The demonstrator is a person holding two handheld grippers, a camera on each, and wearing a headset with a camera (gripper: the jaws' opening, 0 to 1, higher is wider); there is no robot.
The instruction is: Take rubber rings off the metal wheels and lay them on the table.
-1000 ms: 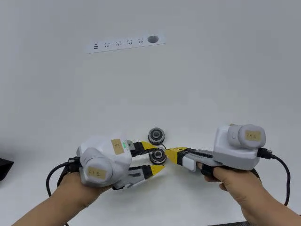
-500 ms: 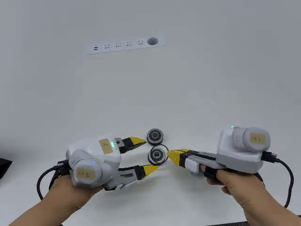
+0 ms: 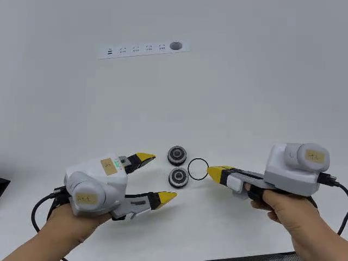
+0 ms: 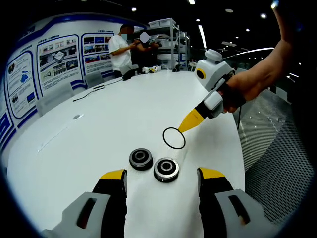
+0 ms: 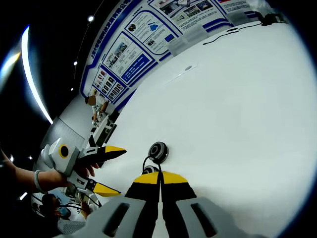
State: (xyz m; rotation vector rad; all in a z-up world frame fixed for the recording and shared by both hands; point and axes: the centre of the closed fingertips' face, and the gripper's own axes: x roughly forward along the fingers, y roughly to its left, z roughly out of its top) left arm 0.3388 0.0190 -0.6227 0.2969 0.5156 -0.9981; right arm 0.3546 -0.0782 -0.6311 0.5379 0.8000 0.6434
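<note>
Two small metal wheels lie side by side on the white table. The far wheel (image 3: 176,155) (image 4: 141,158) (image 5: 158,150) has a dark rubber rim. The near wheel (image 3: 178,177) (image 4: 166,169) shows a bare shiny rim. A thin black rubber ring (image 3: 198,159) (image 4: 164,137) hangs free just right of the wheels, pinched at the yellow tips of my right gripper (image 3: 213,173) (image 4: 190,120) (image 5: 159,176). My left gripper (image 3: 156,178) (image 4: 162,176) (image 5: 118,171) stands open left of the wheels, touching nothing.
A white power strip (image 3: 144,49) lies at the far side of the table. A dark object (image 3: 2,186) pokes in at the left edge. In the left gripper view, people (image 4: 121,49) stand beyond the table's far end.
My left gripper let go of the near wheel, opened and drew back left. My right gripper pulled the ring off that wheel and carried it right.
</note>
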